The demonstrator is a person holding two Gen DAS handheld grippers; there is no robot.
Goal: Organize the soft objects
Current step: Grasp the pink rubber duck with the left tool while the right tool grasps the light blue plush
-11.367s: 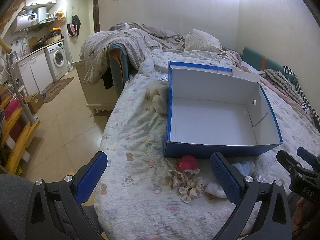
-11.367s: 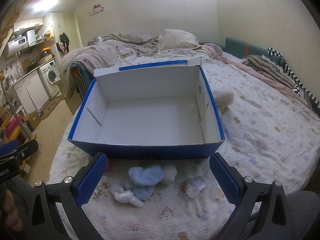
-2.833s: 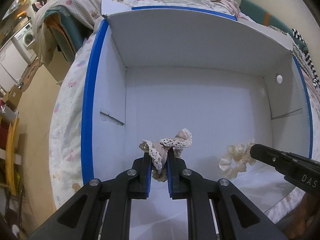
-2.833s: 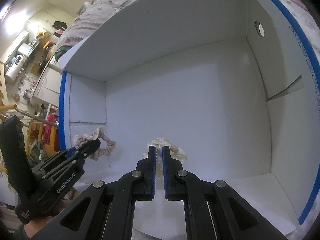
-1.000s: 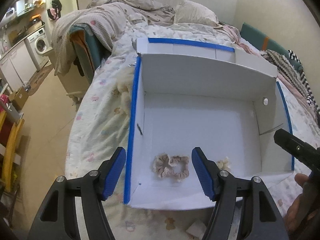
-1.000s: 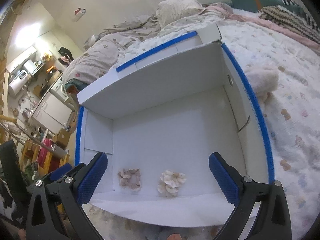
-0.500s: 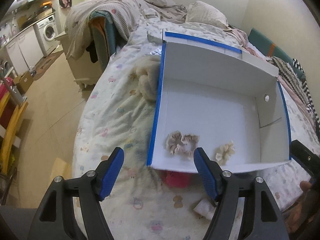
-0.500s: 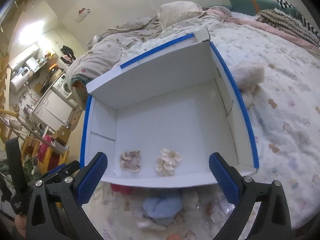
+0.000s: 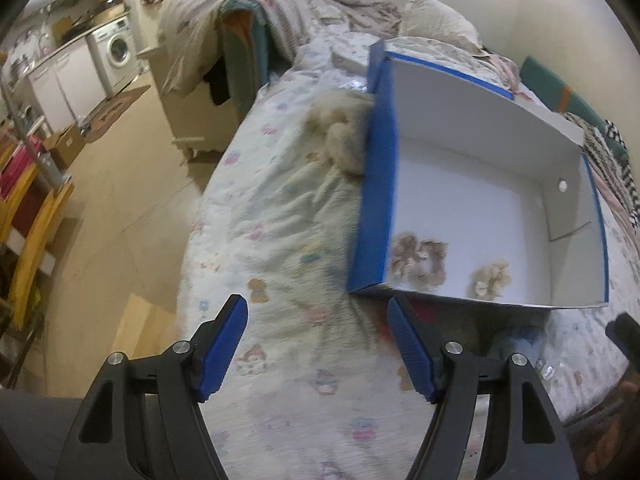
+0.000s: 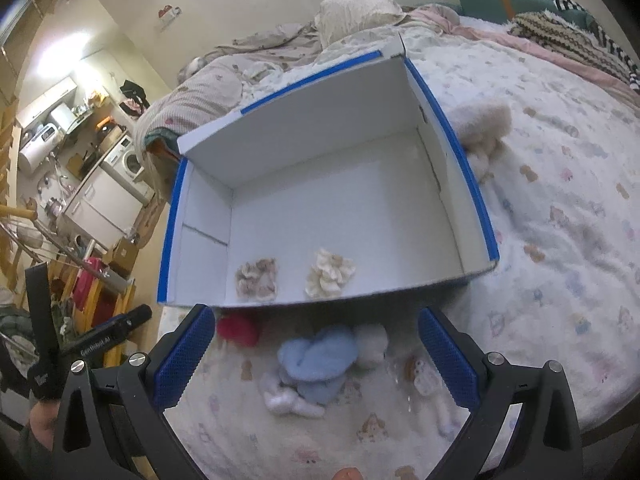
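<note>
A blue-and-white cardboard box (image 10: 452, 168) lies open on the bed; it also shows in the left wrist view (image 9: 376, 184). Inside near its front wall lie a beige-pink scrunchie (image 10: 257, 278) (image 9: 418, 258) and a cream scrunchie (image 10: 330, 272) (image 9: 490, 278). In front of the box on the sheet are a red soft ball (image 10: 238, 330), a light-blue plush (image 10: 318, 356), a white plush piece (image 10: 372, 344) and a small packet (image 10: 424, 376). My right gripper (image 10: 316, 360) is open above the blue plush. My left gripper (image 9: 318, 350) is open and empty over the sheet left of the box.
A fluffy cream item (image 9: 340, 136) lies against the box's outer side; it shows in the right wrist view (image 10: 486, 124). Blankets and a pillow (image 10: 356, 14) pile at the bed's head. The bed edge and floor (image 9: 120, 184) are to the left.
Both grippers have drawn back from the box, open and empty. The left view has swung left towards the bed edge. The two scrunchies stay in the box.
</note>
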